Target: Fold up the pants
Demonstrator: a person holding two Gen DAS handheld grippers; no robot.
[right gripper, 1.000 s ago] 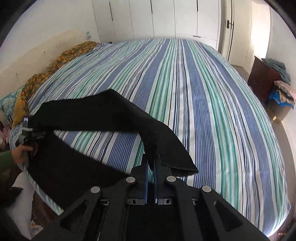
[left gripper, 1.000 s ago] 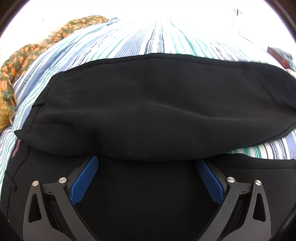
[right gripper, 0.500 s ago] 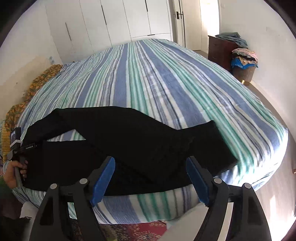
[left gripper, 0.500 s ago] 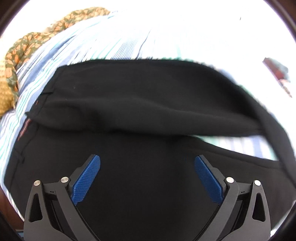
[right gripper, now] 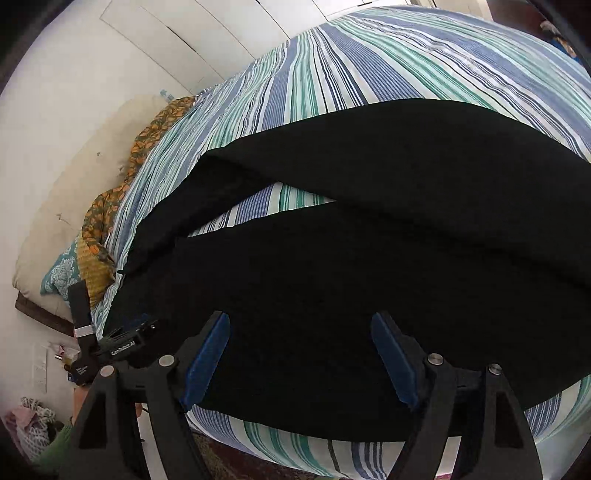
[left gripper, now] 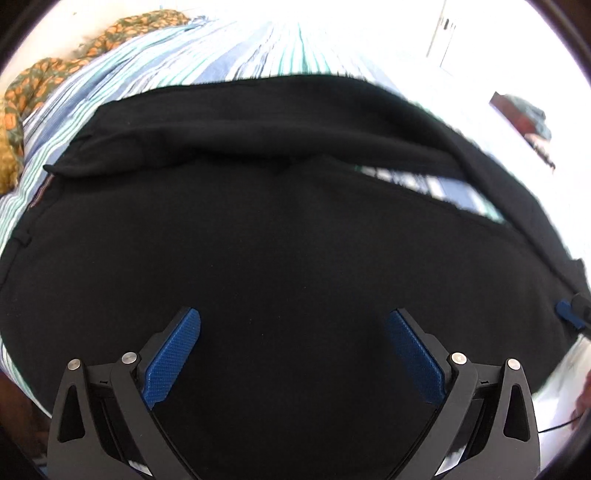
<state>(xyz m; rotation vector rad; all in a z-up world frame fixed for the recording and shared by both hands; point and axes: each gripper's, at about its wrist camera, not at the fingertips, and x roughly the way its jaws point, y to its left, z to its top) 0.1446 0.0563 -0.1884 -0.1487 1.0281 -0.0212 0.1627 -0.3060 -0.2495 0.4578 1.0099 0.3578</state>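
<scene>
Black pants (left gripper: 280, 236) lie across the near edge of a striped bed. One leg is laid at an angle over the other, with a wedge of sheet showing between them. The pants also fill the right wrist view (right gripper: 369, 240). My left gripper (left gripper: 293, 350) is open and empty, low over the waist end of the pants. My right gripper (right gripper: 301, 352) is open and empty, over the near leg by the bed edge. The left gripper's body also shows in the right wrist view (right gripper: 122, 345) at the left end of the pants.
The bed has a blue, green and white striped sheet (right gripper: 369, 55). An orange patterned cloth (right gripper: 110, 195) and a teal pillow (right gripper: 61, 273) lie at the bed's left side. A dark dresser with clothes (left gripper: 524, 114) stands far right. White wardrobe doors (right gripper: 184, 29) are behind the bed.
My right gripper has let go of the pant leg, opened and dropped close to the pants. The released leg now lies over the other one. My left gripper pulled back over the waist end.
</scene>
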